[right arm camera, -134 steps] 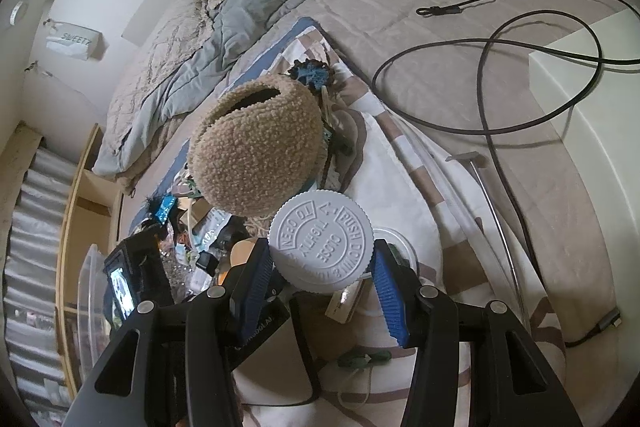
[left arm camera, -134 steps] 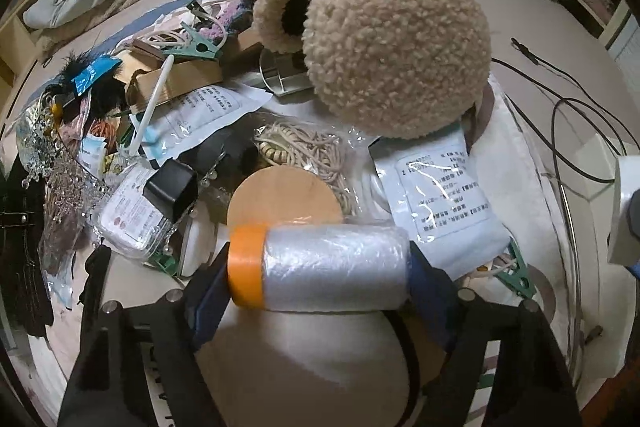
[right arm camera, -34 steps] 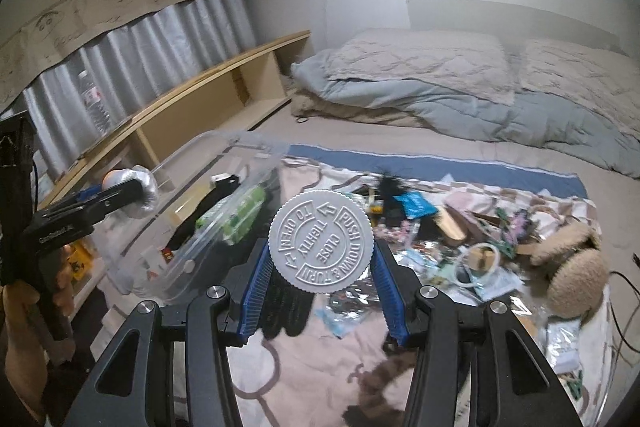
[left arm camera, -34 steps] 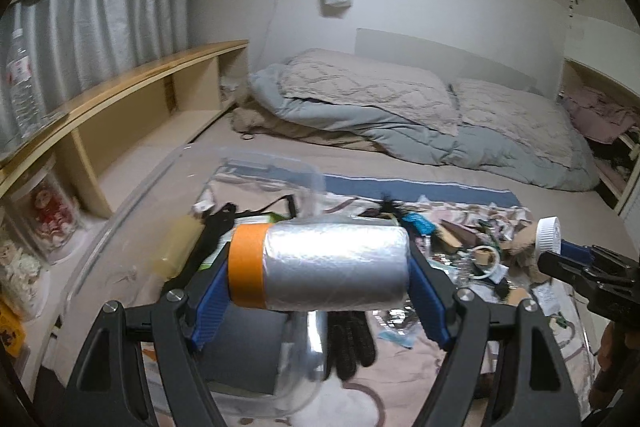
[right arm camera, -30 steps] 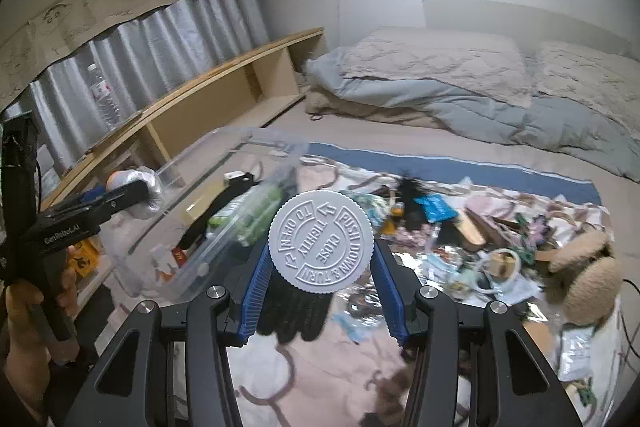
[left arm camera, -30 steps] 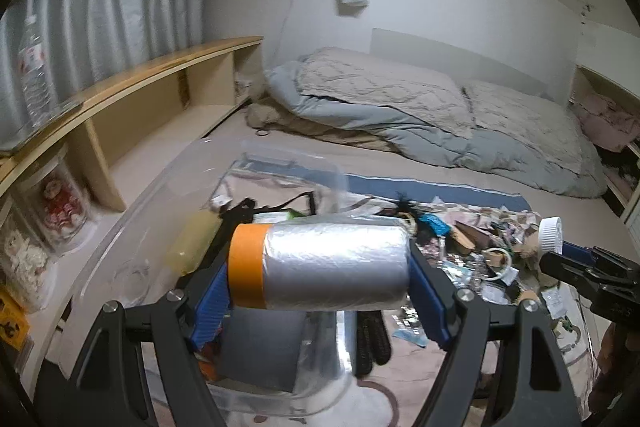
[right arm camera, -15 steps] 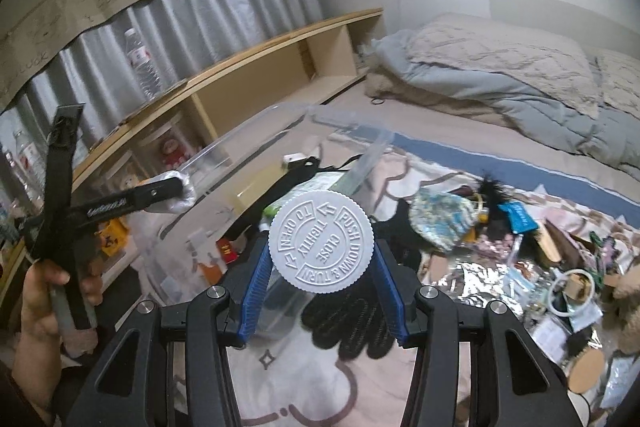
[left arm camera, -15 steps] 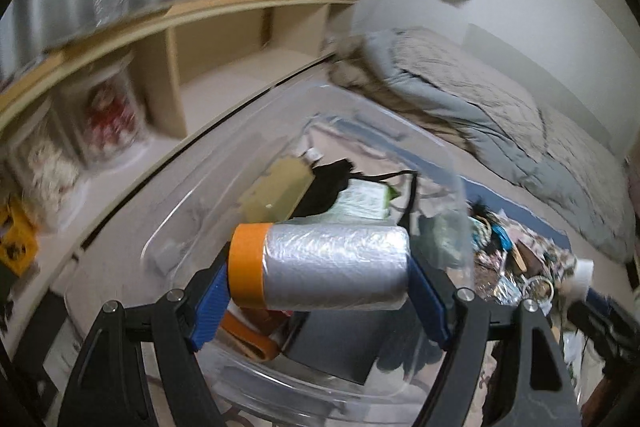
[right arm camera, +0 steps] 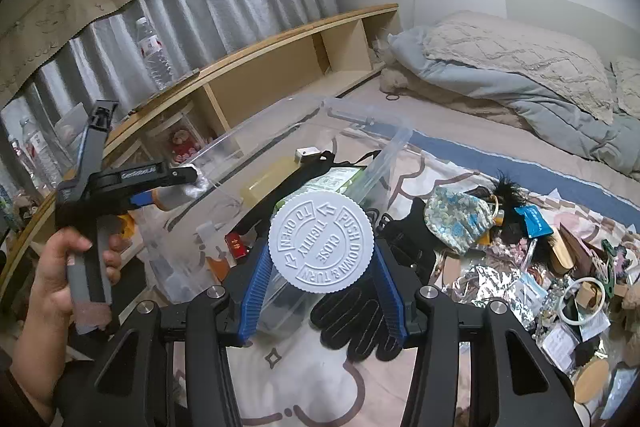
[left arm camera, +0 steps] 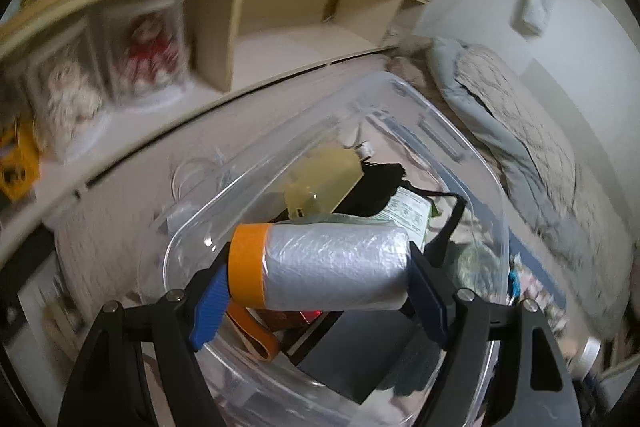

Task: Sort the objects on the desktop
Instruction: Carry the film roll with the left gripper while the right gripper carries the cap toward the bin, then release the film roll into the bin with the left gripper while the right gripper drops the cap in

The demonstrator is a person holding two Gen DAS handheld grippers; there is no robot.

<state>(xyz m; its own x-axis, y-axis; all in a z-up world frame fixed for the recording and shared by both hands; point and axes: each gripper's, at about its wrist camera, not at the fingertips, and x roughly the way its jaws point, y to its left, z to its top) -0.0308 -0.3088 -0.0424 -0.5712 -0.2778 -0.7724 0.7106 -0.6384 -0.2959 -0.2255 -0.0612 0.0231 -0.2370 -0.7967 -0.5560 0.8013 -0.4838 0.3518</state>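
Since the earlier frames we have carried both loads away from the clutter on the bed and swung over toward the clear plastic storage bin (left arm camera: 472, 163), which stands on the bed at its shelf-side edge. Our left tongs (left arm camera: 320, 277) are partly open and clamped end to end on the silver film roll with an orange tape band (left arm camera: 320, 267), tilted down so that it hangs above the bin's open mouth. We hold it by its flat ends, probably because the crinkled film would slip or crush if pinched across. Below it the bin already holds a yellowish translucent bottle (left arm camera: 320, 179), a black strap and a green-labelled packet (so this looks like the box we are sorting into).

Our right tongs (right arm camera: 320, 277) are also partly open, gripping the rim of a white ribbed child-proof screw cap (right arm camera: 321, 241), its lettered face toward the camera; whether a bottle hangs beneath it we cannot tell. They wait just short of the bin, over the black knitted glove (right arm camera: 360, 319), likely leaving the left room to drop first.
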